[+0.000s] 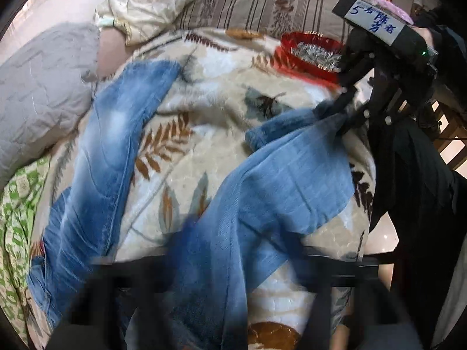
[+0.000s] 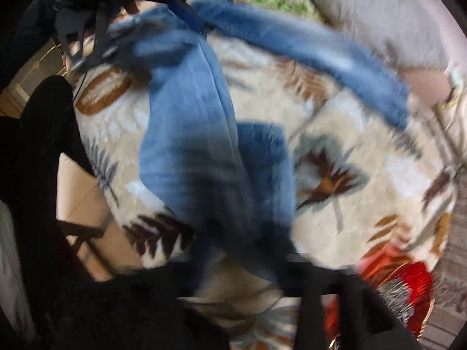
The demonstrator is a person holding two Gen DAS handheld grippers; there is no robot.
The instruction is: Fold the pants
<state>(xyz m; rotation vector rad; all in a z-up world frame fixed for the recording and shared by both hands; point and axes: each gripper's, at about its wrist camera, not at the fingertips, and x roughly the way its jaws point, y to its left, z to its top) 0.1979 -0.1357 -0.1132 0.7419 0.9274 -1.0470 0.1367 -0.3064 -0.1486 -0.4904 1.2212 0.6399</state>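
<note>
Pants (image 1: 102,151) of faded blue denim were spread across a leaf-patterned blanket (image 1: 186,87) on a bed, one leg stretched toward a grey pillow (image 1: 43,93), the other bunched nearer the edge. The right gripper (image 1: 344,113) was seen pinched on the hem of that nearer leg. The left gripper (image 2: 201,27) was closed on the denim at the waist end. A red dish (image 1: 294,55) was set on the blanket near the right gripper.

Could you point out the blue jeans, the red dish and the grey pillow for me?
Blue denim jeans (image 1: 99,157): left wrist view, on the leg lying flat.
Red glass dish (image 1: 294,58): left wrist view, on its near rim.
Grey quilted pillow (image 1: 41,93): left wrist view, on its middle.
</note>
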